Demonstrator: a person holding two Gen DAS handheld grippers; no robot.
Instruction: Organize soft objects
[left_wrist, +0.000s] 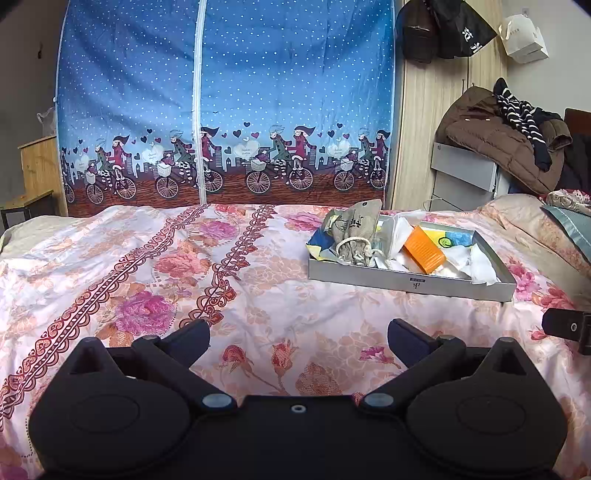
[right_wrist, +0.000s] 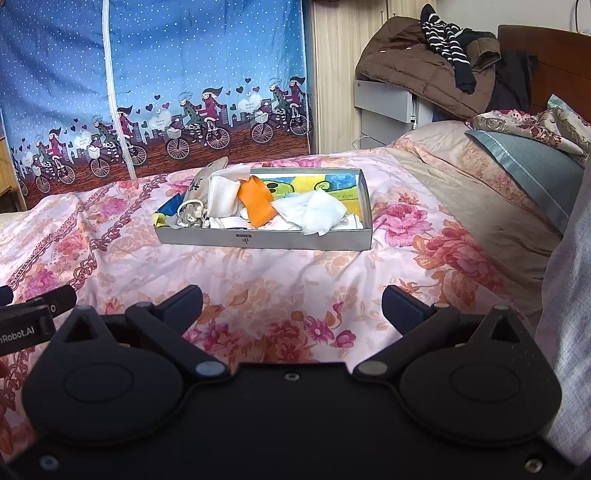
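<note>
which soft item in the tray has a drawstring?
The beige cloth pouch at the left end of the grey tray, printed with dark characters, its neck cinched by cord. The orange pack and white pouches have none.

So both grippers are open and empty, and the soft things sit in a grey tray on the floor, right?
Not the floor: the grey tray rests on the flowered bedspread, as the right wrist view shows. The left gripper and right gripper are indeed open and empty.

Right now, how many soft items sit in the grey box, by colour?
Beige drawstring pouch: 1
Orange pack: 1
White packs: at least 2; pile too jumbled for an exact count
Total: at least 4, all in the grey box
</note>
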